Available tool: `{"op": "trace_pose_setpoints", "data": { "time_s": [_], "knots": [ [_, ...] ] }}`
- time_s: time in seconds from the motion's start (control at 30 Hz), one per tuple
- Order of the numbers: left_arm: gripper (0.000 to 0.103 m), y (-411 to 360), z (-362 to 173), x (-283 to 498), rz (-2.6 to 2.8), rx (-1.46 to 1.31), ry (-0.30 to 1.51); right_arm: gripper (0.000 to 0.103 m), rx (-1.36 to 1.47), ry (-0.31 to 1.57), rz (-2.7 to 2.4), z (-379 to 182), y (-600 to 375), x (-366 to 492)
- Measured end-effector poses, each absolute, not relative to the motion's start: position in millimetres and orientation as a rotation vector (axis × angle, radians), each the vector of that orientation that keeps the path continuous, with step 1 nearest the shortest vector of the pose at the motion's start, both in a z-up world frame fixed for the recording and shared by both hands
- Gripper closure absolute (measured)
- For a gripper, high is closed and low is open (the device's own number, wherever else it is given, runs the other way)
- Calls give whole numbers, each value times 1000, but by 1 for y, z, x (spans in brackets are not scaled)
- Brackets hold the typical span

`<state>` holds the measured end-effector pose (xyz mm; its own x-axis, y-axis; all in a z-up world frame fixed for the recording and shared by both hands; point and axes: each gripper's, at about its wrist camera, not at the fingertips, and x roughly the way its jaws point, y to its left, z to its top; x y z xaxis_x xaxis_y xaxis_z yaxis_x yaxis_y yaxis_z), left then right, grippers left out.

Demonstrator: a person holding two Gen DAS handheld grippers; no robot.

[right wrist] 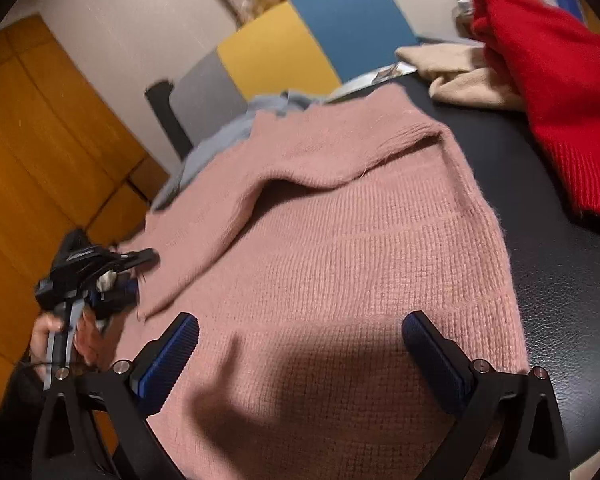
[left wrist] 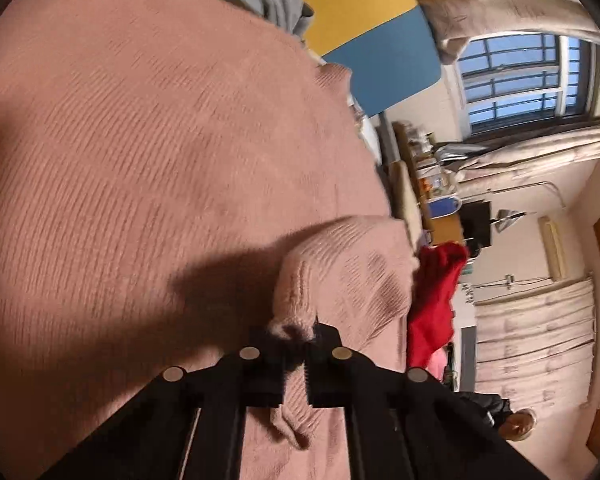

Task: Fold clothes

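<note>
A pink knit sweater (right wrist: 340, 240) lies spread on a black table (right wrist: 560, 272), one sleeve folded across its body. In the left wrist view my left gripper (left wrist: 296, 332) is shut on a raised fold of the pink sweater (left wrist: 140, 140), with the knit bunched between its black fingers. The right wrist view shows that left gripper (right wrist: 140, 260) at the sweater's left edge, carried by a hand (right wrist: 48, 332). My right gripper (right wrist: 300, 340) stands open just above the sweater's near part, its blue pads wide apart with nothing between them.
A red garment (right wrist: 560, 100) and a beige one (right wrist: 460, 76) lie at the table's far right. A grey-blue garment (right wrist: 228, 132) sits behind the sweater, before a yellow and blue chair back (right wrist: 300, 40). Orange cupboard (right wrist: 40, 160) at left. A person (left wrist: 516, 424) is beyond the table.
</note>
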<state>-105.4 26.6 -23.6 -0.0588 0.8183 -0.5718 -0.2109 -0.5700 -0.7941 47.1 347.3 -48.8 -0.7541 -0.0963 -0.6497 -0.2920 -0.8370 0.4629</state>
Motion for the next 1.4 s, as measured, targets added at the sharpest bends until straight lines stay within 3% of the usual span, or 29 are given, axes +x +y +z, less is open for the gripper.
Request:
{"op": "trace_pose_setpoints", "data": {
  "time_s": [0.33, 0.63, 0.77, 1.07, 1.23, 1.4],
  "knots": [
    [99, 40, 57, -150, 1847, -1206, -361, 0, -922, 727, 2799, 8, 385, -3],
    [99, 66, 106, -194, 1907, -1021, -209, 0, -997, 825, 2787, -2, 428, -105],
    [99, 83, 96, -225, 1913, -1057, -181, 0, -996, 806, 2722, -10, 435, -124],
    [98, 88, -21, -276, 2034, -1381, 12, 0, -1090, 538, 2571, -43, 439, -133],
    [94, 67, -37, -287, 2020, -1394, -173, 0, -1162, 406, 2539, -50, 431, -143],
    [83, 31, -18, -295, 2028, -1328, -430, 0, -1197, 327, 2507, -55, 428, -153]
  ]
}}
